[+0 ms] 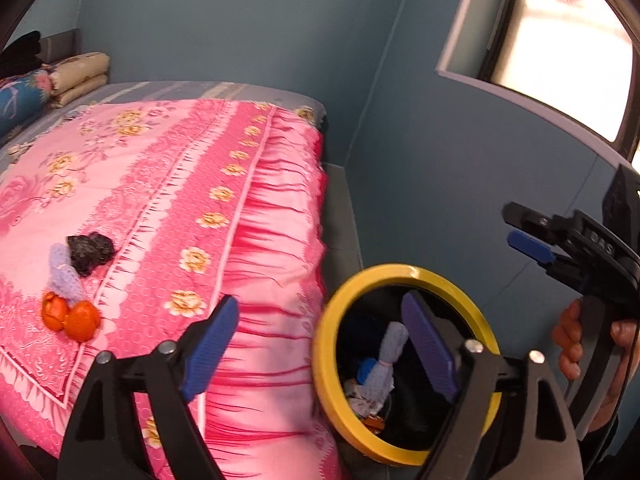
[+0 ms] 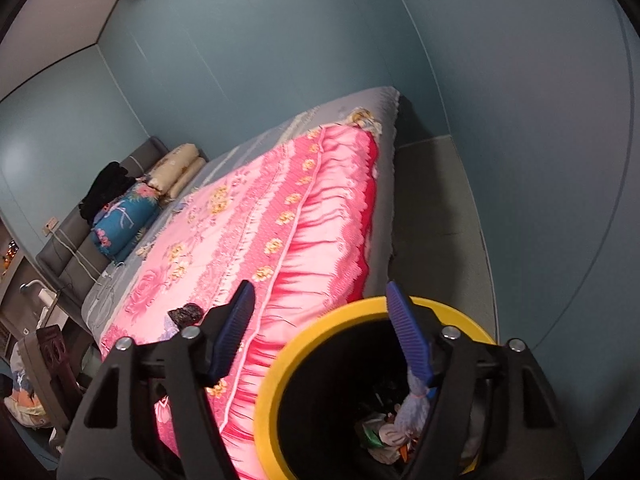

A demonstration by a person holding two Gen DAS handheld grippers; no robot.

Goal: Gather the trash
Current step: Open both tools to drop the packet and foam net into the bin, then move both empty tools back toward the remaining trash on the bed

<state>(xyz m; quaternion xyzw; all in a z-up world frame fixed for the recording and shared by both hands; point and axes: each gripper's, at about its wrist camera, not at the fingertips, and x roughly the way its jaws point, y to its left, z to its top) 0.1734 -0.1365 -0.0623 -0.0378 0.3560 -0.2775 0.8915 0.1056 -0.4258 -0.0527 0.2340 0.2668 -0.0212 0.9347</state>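
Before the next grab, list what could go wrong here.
Both grippers are open, and a lavender cloth wad lies in the yellow-rimmed bin.

1. The orange peels are loose pieces; one pinch may leave some behind.
2. The bin stands close beside the draped pink quilt; a gripper could snag it.

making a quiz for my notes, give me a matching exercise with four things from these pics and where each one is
Things:
1. orange peel
2. black wrapper
3. lilac bundle
4. folded quilts

Places:
A. inside the bin
B. far end of the bed
C. nearest trash on the blanket
D. on the blanket, beyond a lilac wad

Pairs: 1-C, 2-D, 3-A, 4-B
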